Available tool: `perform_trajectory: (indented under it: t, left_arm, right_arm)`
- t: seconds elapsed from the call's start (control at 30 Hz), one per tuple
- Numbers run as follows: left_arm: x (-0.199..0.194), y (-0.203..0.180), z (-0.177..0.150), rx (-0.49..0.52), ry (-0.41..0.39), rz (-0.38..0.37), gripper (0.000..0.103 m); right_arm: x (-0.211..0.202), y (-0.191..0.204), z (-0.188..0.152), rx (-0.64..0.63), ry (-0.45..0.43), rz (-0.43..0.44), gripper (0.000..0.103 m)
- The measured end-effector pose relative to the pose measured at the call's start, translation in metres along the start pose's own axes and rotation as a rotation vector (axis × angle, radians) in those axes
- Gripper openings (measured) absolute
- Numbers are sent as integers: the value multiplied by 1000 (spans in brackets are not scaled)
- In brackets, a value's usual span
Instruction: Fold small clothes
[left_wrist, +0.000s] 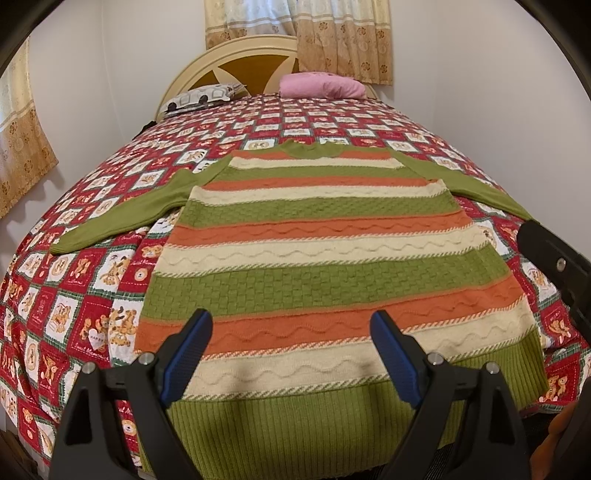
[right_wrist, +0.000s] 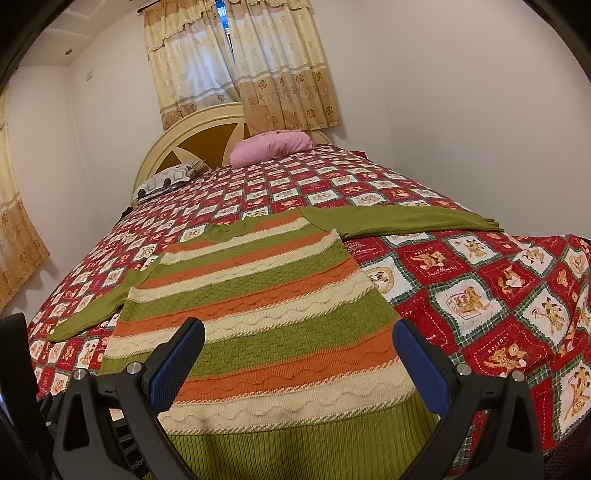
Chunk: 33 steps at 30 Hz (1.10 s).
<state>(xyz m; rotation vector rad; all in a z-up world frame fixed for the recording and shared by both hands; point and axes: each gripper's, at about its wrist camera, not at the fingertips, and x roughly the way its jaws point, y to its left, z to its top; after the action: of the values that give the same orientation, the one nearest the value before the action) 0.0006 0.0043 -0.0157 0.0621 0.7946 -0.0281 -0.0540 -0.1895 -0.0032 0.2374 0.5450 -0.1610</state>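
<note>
A knitted sweater (left_wrist: 314, 251) with green, orange and cream stripes lies flat on the bed, hem toward me, collar away, both green sleeves spread out to the sides. It also shows in the right wrist view (right_wrist: 273, 317). My left gripper (left_wrist: 291, 325) is open and empty, hovering above the sweater's lower part near the hem. My right gripper (right_wrist: 299, 332) is open and empty, hovering above the lower right part of the sweater. The right gripper's black body shows at the right edge of the left wrist view (left_wrist: 554, 266).
The bed has a red patchwork teddy-bear quilt (left_wrist: 74, 295). A pink pillow (left_wrist: 321, 85) and a grey-and-white patterned pillow (left_wrist: 199, 96) lie at the cream headboard (left_wrist: 207, 66). Curtains (right_wrist: 243, 62) hang behind it. White walls stand on both sides.
</note>
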Motion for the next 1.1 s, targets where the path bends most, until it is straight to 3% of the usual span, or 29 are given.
perform_trajectory:
  t: [1.1]
  left_arm:
    - [22, -5, -1, 0, 58, -22, 90]
  right_arm:
    - [29, -13, -2, 14, 87, -37, 102]
